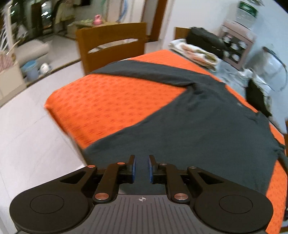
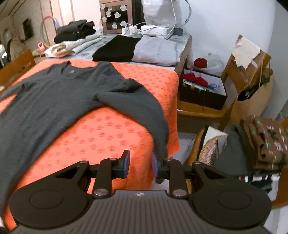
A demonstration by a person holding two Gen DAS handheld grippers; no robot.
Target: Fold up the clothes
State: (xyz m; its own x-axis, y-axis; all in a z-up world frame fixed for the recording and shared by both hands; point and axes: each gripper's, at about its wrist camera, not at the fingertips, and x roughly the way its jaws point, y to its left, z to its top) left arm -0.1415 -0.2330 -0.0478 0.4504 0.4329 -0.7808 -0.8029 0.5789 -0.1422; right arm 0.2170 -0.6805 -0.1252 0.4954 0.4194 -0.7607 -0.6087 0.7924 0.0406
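A dark grey long-sleeved sweater (image 1: 198, 126) lies spread flat on an orange patterned cloth (image 1: 111, 100) over the table. My left gripper (image 1: 141, 159) hovers open just above the sweater's near hem, nothing between its blue pads. In the right wrist view the sweater (image 2: 54, 95) stretches to the left, and one sleeve (image 2: 144, 111) runs toward the table's near right corner and hangs over the edge. My right gripper (image 2: 140, 158) is open above the orange cloth (image 2: 108, 136), its right finger close beside the sleeve's cuff end.
Folded black (image 2: 117, 47) and grey (image 2: 156, 51) garments lie at the table's far end with a cardboard box (image 2: 115, 17) and chargers. A wooden chair (image 1: 111, 45) stands behind the table. A dark box (image 2: 203, 90), a paper bag (image 2: 252, 97) and a clothes pile (image 2: 266, 142) stand right.
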